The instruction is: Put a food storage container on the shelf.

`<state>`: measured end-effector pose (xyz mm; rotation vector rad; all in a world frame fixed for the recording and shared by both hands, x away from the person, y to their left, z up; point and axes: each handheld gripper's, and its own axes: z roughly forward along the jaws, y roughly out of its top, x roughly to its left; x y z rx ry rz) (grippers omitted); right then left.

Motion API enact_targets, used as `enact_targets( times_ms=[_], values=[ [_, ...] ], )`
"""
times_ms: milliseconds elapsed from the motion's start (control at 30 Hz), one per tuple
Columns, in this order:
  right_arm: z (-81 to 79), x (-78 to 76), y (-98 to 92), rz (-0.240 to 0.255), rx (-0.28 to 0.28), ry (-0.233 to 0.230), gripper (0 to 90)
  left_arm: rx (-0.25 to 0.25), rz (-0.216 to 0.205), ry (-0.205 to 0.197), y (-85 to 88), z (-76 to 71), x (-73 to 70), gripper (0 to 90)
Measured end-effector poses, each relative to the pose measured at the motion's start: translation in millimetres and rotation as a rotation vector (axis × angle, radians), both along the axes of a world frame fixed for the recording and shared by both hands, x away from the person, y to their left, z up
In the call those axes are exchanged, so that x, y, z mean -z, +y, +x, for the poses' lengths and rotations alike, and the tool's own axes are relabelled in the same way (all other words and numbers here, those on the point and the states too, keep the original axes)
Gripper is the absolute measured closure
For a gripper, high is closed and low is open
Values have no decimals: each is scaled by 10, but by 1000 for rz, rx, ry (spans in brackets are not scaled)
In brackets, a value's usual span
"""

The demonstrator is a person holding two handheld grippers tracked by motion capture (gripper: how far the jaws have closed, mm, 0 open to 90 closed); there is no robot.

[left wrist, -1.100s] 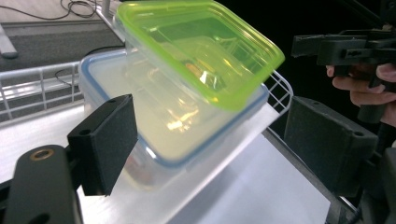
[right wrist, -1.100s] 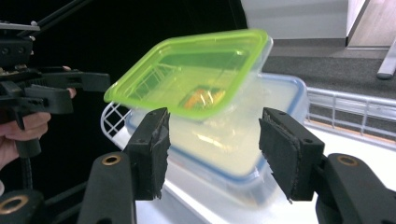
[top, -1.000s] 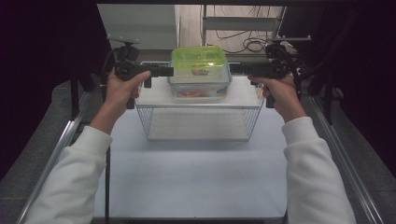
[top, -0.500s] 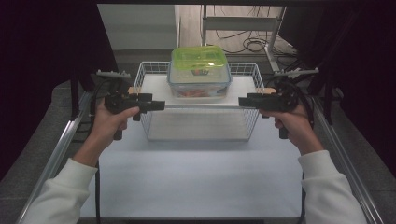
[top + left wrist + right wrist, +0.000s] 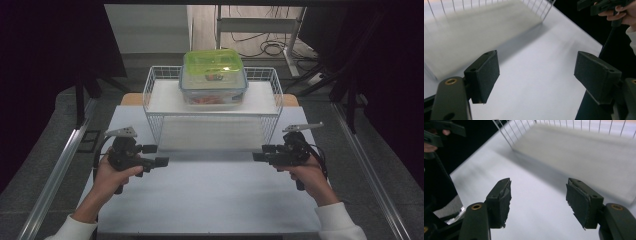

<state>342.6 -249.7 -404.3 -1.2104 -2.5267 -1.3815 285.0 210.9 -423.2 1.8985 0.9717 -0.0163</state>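
I am looking down on a pale, matte white table (image 5: 210, 200) with metal rails along both long edges and grey floor around it. Past the far edge, toward twelve o'clock, the room is dark, with black hangings at either side and loose cables on the floor beside a grey stand.

At twelve o'clock on the table stands a white wire basket (image 5: 150, 102), open-topped, its thin bars upright and evenly spaced. A flat white board lies across its top, and on that board, a little to one o'clock of the middle, sits the lidded plastic box (image 5: 213, 80): clear rounded walls, a glossy lime-green lid, something red and white inside that I cannot make out.

My left tool (image 5: 159, 155) is at eight o'clock from the basket, low over the table and pointing toward three o'clock. In the left gripper view its jaws stand wide, with bare table between the black, finely grained rectangular pads (image 5: 485, 75); they grip nothing.

My right tool (image 5: 261, 153) is at four o'clock from the basket, pointing toward nine o'clock at the other one. Its jaws have just been opening and stand well apart, with bare table between them. Its pads (image 5: 577, 202) look worn and frayed at the edges.

Both tools are well apart from the box, which stands untouched on the basket.
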Motion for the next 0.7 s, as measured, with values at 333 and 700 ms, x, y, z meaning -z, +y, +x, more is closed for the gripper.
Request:
enact_targets(
  times_ms=[333, 700],
  values=[
    [-201, 493, 82, -64, -22, 26, 352, 25, 62, 61, -92, -177, 475, 195],
    [-256, 647, 144, -87, -39, 40, 341, 11, 78, 65, -83, -194, 540, 195]
  ],
)
